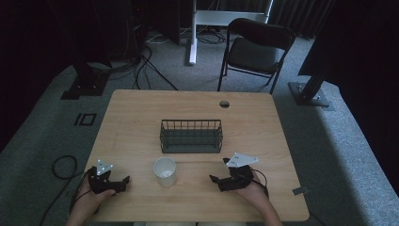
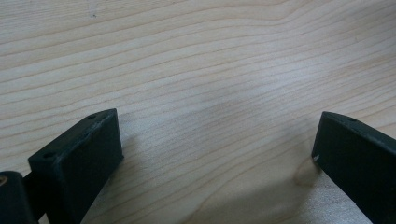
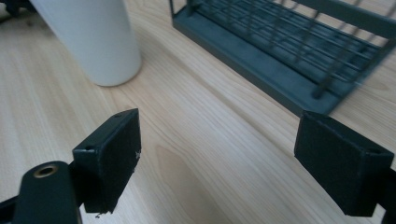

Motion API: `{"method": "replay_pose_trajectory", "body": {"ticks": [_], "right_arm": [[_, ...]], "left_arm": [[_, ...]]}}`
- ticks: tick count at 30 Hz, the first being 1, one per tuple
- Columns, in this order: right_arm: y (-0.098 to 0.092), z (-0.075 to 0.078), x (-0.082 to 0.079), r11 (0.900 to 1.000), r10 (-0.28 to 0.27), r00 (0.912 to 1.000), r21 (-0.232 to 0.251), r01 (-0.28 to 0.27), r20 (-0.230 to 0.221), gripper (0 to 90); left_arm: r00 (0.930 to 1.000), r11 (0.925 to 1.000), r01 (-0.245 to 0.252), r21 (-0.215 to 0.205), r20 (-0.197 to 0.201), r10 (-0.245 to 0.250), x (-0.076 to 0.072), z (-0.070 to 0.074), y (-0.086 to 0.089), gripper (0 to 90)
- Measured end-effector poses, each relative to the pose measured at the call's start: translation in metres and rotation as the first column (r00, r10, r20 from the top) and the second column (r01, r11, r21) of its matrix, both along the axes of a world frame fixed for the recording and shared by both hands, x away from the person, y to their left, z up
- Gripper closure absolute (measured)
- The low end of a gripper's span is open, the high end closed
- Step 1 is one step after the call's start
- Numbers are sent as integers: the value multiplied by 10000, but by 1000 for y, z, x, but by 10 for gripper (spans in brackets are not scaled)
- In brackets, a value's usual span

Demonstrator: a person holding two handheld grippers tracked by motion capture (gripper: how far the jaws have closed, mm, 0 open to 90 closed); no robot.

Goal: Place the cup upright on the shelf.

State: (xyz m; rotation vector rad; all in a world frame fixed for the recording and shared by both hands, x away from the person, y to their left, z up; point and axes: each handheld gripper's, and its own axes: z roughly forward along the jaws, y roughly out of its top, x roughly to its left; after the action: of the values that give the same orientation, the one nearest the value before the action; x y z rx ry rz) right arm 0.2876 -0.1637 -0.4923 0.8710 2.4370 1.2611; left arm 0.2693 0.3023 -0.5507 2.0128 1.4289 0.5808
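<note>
Wooden tabletop (image 1: pixel 141 113), dim room. Left gripper (image 1: pixel 123 180) and right gripper (image 1: pixel 214 179) rest low, jaws apart, empty. White cup (image 1: pixel 165 171) stands between them; wire basket (image 1: pixel 191 135) just beyond. Risk: a sideways approach could topple the light, upright cup.

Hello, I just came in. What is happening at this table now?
A person holds a gripper in each hand, low at the near edge of the wooden table. The left gripper and the right gripper are both open and hold nothing. Between them stands a white cup, upright and untouched. Behind it sits a dark wire basket.
</note>
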Motion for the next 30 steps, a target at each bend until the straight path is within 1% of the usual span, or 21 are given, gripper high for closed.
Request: {"method": "replay_pose_trajectory", "body": {"ticks": [2, 3, 6, 7, 16, 19, 20, 21, 27, 30], "right_arm": [[8, 1, 0, 9998, 199, 9998, 14, -199, 59, 144], [8, 1, 0, 9998, 199, 9998, 14, -199, 59, 144], [19, 1, 1, 9991, 433, 9990, 4, -433, 89, 145], [19, 1, 1, 9991, 433, 9990, 4, -433, 89, 145], [43, 0, 1, 9956, 937, 9956, -66, -936, 98, 145], [52, -1, 1, 9937, 1121, 9937, -40, -1121, 53, 145], [57, -2, 0, 9923, 1240, 9923, -15, -1240, 43, 145], [57, -2, 0, 9923, 1240, 9923, -15, -1240, 43, 145], [75, -4, 1, 9879, 1549, 9879, 13, -1549, 95, 145], [83, -3, 0, 9852, 1704, 9853, 152, -1705, 109, 145]], "left_arm": [[10000, 10000, 5, 1, 1, -5, 0, 0, 0, 19], [10000, 10000, 4, 3, 0, -4, 0, 0, 0, 19], [10000, 10000, 0, -2, -1, 0, 0, 0, 0, 19], [10000, 10000, 2, 2, -2, -2, 0, 0, 0, 19], [10000, 10000, -5, -6, 7, 5, 0, 0, 0, 19], [10000, 10000, -3, -7, 7, 3, 0, 0, 0, 19], [10000, 10000, 2, 0, 2, -2, 0, 0, 0, 19], [10000, 10000, 3, 2, 1, -3, 0, 0, 0, 19], [10000, 10000, 3, -3, 1, -3, 0, 0, 0, 19], [10000, 10000, -5, -12, 2, 5, 0, 0, 0, 19]]}}
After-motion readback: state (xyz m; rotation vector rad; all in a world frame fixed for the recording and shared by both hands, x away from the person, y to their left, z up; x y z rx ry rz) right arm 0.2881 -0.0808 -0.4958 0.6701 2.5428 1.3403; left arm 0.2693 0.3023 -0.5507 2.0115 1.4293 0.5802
